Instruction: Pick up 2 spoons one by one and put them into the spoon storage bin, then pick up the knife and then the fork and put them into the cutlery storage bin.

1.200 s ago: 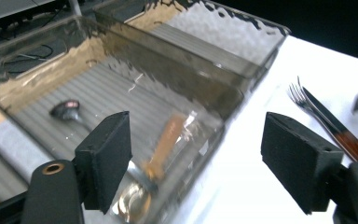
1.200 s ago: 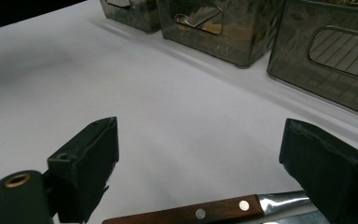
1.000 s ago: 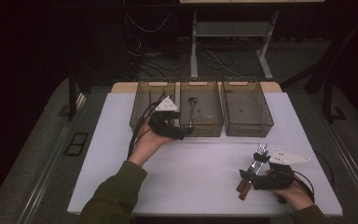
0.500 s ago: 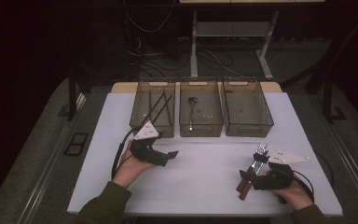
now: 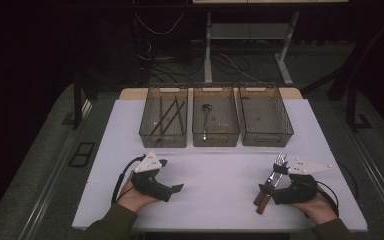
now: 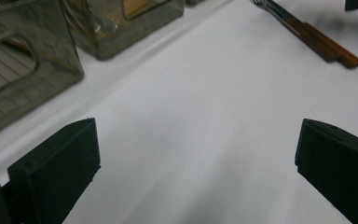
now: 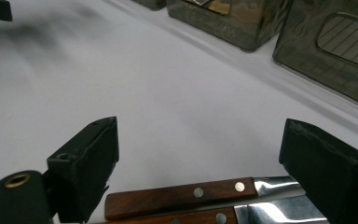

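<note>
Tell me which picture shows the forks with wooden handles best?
The high view: both forks lie whole on the table beside the right gripper. The right gripper view shows just their riveted handles between its open jaws; the left gripper view catches them far off.

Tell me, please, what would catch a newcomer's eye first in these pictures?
Three clear bins stand in a row at the far side of the white table. Wooden-handled forks lie near the front right corner, between the open jaws of the right claw. The left claw, also open, rests empty at the front left.
</note>
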The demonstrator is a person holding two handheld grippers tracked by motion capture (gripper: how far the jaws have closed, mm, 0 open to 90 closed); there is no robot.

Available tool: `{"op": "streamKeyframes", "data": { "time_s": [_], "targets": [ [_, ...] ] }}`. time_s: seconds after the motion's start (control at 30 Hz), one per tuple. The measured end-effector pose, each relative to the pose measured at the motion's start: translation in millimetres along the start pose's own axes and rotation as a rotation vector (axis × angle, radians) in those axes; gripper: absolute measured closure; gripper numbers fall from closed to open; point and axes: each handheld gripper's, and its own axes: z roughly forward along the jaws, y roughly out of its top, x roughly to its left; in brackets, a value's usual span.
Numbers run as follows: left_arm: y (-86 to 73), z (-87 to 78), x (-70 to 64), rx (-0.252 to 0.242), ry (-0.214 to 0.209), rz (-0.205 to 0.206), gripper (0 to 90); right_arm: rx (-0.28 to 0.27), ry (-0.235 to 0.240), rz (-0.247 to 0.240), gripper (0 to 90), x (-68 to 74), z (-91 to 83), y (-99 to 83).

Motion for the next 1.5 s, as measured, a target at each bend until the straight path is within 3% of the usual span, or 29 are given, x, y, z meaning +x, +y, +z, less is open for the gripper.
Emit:
{"op": "streamKeyframes", "data": {
  "time_s": [0.13, 0.37, 0.53, 0.73, 1.03, 1.5],
  "targets": [
    [-5.2, -1.3, -5.7, -0.011, -0.003, -0.001, 0.0, 0.023, 0.014, -0.01, 19.1, 0.4, -3.5, -0.4],
    [-8.2, -1.7, -2.5, -0.012, -0.003, -0.009, 0.0, 0.055, 0.045, -0.027, 49.6, 4.9, -9.2, -3.3],
    [-8.6, -1.9, -1.5, -0.017, -0.008, -0.013, 0.0, 0.115, 0.048, -0.05, 70.6, 5.2, -12.4, -6.0],
    [-8.7, 0.0, -2.9, -0.008, -0.019, -0.005, 0.0, 0.162, 0.106, -0.081, 89.3, 4.4, -19.4, -13.9],
    [-7.5, 0.6, -3.8, -0.01, -0.022, 0.002, 0.0, 0.2, 0.17, -0.126, 89.9, 10.9, -18.1, -19.2],
    [-7.5, 1.6, -4.1, -0.008, -0.026, 0.006, 0.0, 0.263, 0.208, -0.182, 90.0, 24.2, -1.4, -19.5]
  ]
}}
